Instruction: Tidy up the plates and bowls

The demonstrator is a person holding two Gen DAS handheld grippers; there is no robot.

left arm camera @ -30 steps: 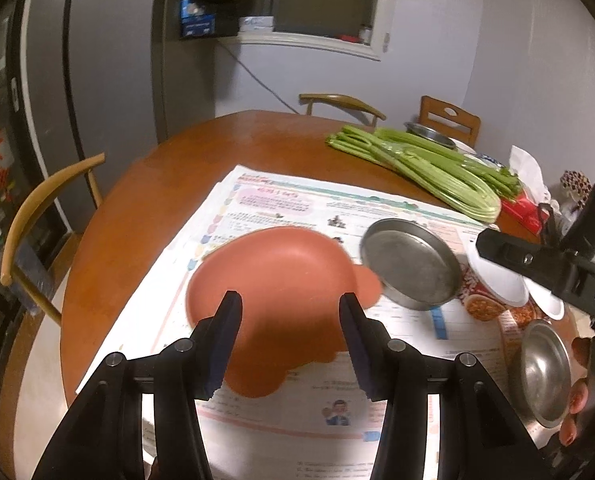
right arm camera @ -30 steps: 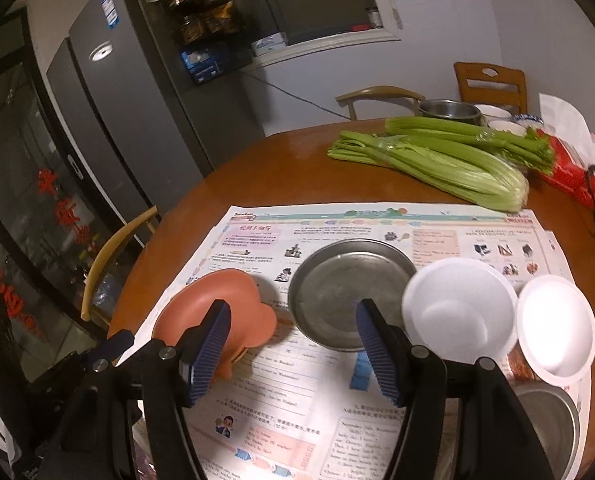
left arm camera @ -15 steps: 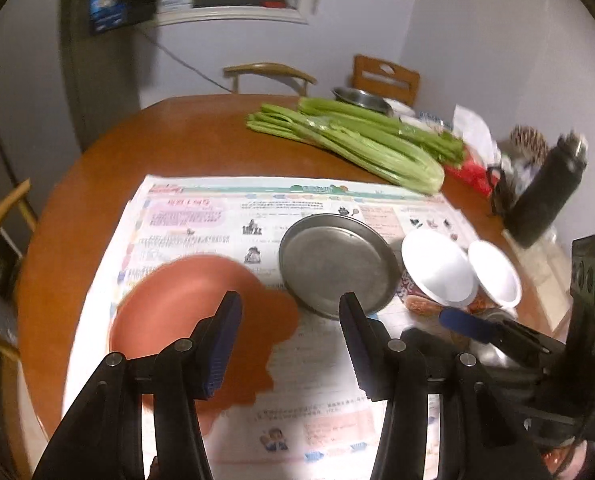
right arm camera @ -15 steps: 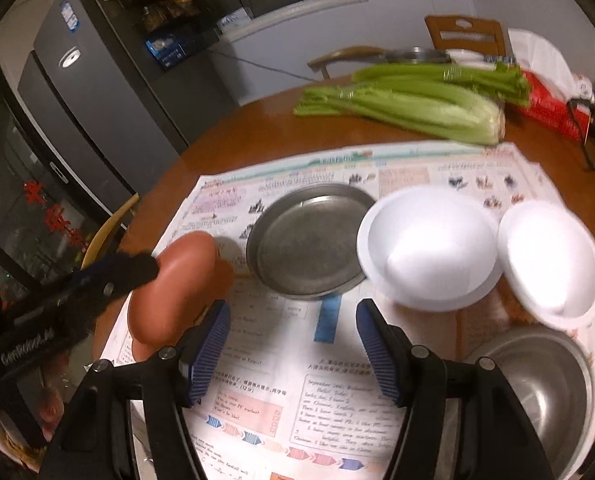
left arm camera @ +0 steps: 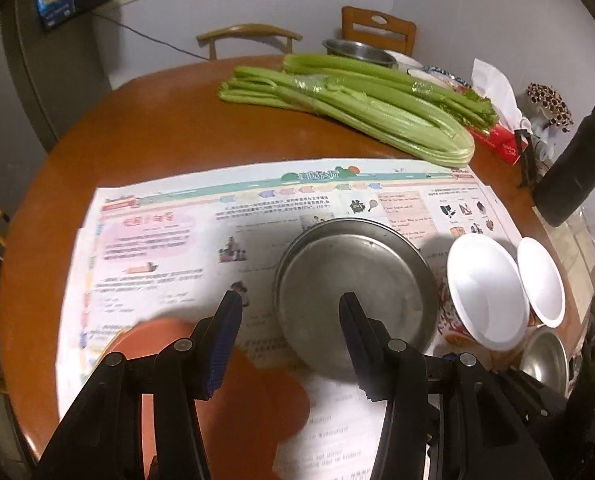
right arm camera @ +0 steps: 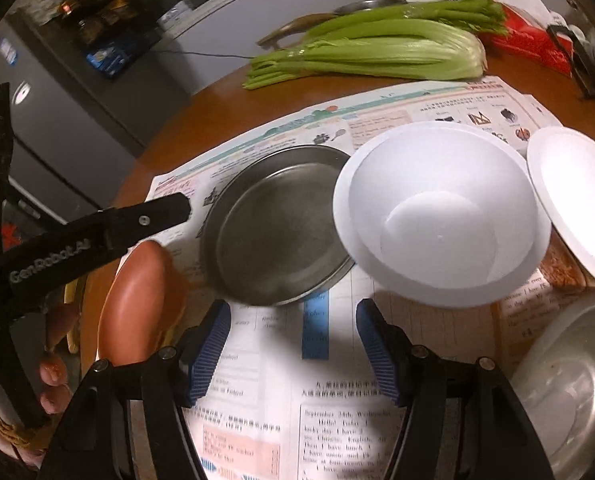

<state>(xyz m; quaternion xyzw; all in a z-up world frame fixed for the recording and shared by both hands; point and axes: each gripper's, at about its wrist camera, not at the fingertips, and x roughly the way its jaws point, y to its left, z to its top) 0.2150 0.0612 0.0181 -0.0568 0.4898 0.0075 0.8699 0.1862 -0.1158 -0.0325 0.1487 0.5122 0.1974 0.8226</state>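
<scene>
Since before, the left wrist view slid over: the orange plate now sits low left, the metal plate in the middle. Left gripper gapes, empty.

Right wrist view: right gripper, also open and empty, hangs low by the white bowl. Nothing is stacked yet.

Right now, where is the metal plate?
The metal plate lies on the newspaper, mid-table in both views, between the red plate on its left and the white bowl on its right.

Lying open: bare newspaper under both tools. Crowding the right: white bowls, steel bowl. Blocking ahead: steel plate; beyond, celery.
</scene>
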